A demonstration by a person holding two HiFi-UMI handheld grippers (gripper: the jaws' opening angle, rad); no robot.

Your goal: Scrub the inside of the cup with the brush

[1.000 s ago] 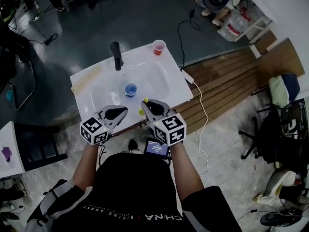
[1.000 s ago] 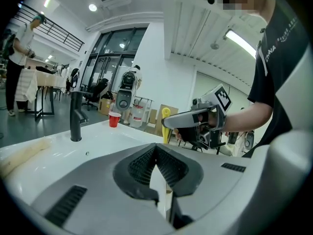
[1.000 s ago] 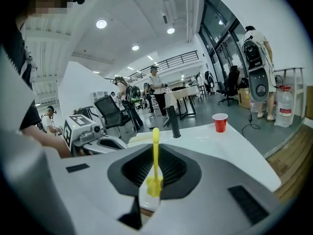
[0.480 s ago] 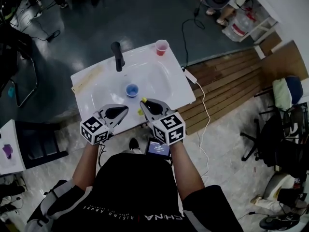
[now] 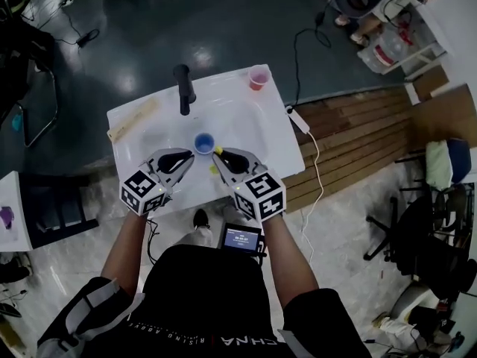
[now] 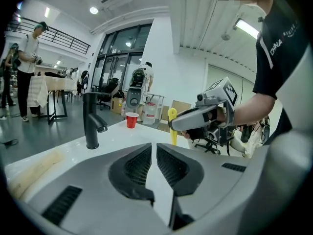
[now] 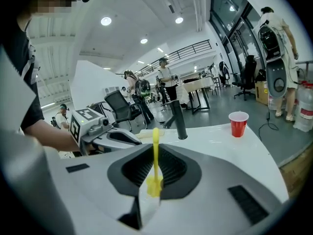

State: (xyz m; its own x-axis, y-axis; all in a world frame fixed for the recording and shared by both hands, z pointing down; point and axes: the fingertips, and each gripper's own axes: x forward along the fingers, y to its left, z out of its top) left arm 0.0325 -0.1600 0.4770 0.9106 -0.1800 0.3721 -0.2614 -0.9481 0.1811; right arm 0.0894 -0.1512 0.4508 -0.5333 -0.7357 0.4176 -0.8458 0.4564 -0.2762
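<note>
White sink (image 5: 238, 110) top, blue cup (image 5: 203, 142) sits in the basin just past the 2 grippers. Right gripper (image 7: 156, 153) is clamped on a thin yellow brush (image 7: 155, 131), left gripper (image 6: 154, 153) closed on nothing. Cup looks light, probably skids, so pinch its rim.

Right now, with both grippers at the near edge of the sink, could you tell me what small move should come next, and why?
Probably open the left gripper and ease it toward the blue cup to steady it. Its jaws are shut on nothing, the cup stands unheld in the sink, and the right gripper is clamped on the yellow brush, ready to scrub.
</note>
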